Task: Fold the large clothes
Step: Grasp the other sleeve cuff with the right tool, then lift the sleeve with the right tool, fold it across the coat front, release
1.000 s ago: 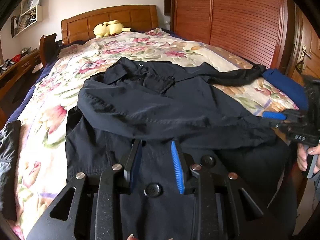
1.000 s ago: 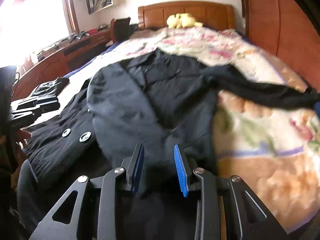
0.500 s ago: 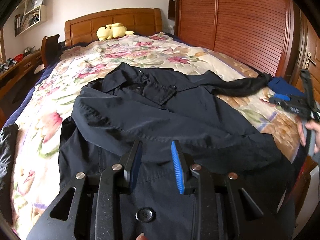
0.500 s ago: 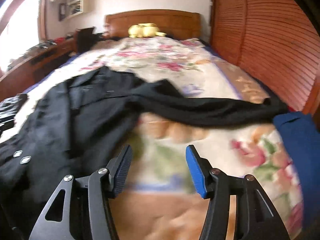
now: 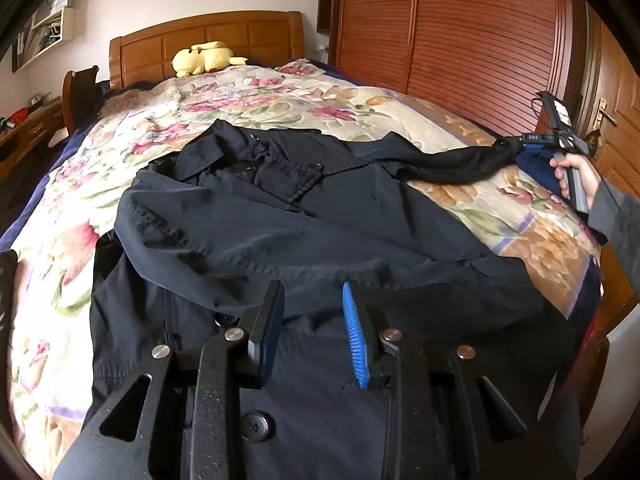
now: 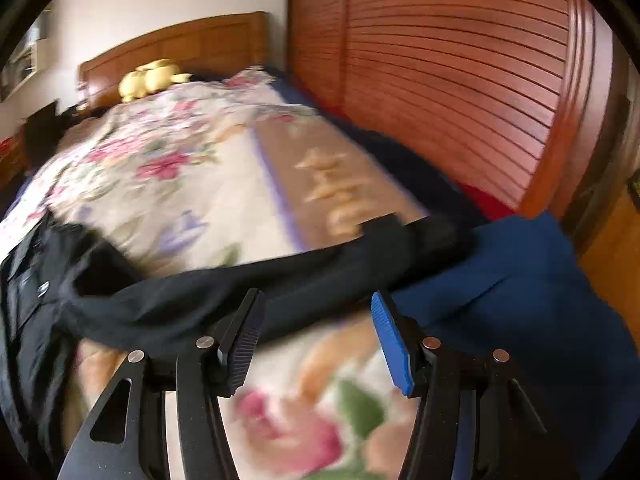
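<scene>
A large dark navy coat [image 5: 304,240] lies spread on the floral bedspread [image 5: 248,100], one panel folded across its front. Its right sleeve [image 5: 452,160] stretches toward the bed's right edge. My left gripper [image 5: 312,304] is open and empty, hovering over the coat's lower front. In the right wrist view the sleeve [image 6: 248,296] runs across just beyond my right gripper [image 6: 316,308], which is open wide and empty. In the left wrist view the right gripper [image 5: 528,140] sits at the sleeve's cuff end.
A blue cloth [image 6: 520,280] lies at the bed's right edge beside the cuff. A yellow plush toy [image 5: 204,56] rests by the wooden headboard [image 5: 208,36]. A slatted wooden wardrobe [image 5: 460,40] stands close on the right. A desk [image 5: 24,132] is at the left.
My right gripper has swung right from the coat's body to the sleeve's cuff end and opened wider. My left gripper has drawn back slightly over the coat's lower front.
</scene>
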The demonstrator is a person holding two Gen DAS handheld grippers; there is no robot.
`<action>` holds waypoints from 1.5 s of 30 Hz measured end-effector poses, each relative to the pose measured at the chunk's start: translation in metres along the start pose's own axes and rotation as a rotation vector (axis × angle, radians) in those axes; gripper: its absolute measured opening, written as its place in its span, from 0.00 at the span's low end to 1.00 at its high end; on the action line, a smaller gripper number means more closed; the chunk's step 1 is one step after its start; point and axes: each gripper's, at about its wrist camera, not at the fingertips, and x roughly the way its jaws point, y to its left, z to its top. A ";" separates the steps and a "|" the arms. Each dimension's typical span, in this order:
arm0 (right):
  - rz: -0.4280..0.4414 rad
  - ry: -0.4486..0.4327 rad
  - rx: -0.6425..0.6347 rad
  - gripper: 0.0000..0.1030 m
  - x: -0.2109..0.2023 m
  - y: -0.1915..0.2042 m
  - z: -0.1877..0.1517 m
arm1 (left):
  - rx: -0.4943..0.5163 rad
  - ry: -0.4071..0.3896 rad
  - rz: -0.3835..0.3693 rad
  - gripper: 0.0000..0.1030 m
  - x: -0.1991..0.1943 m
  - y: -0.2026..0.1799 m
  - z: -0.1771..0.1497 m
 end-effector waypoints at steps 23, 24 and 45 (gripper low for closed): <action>-0.226 0.133 -0.122 0.15 0.082 0.029 0.024 | -0.018 0.033 0.073 0.30 -0.001 0.016 -0.022; -0.231 0.122 -0.131 0.12 0.079 0.032 0.023 | -0.018 0.033 0.075 0.30 -0.002 0.016 -0.022; 0.137 -0.382 -0.422 0.08 -0.195 0.215 0.044 | -0.099 -0.086 0.116 0.30 -0.078 0.049 -0.039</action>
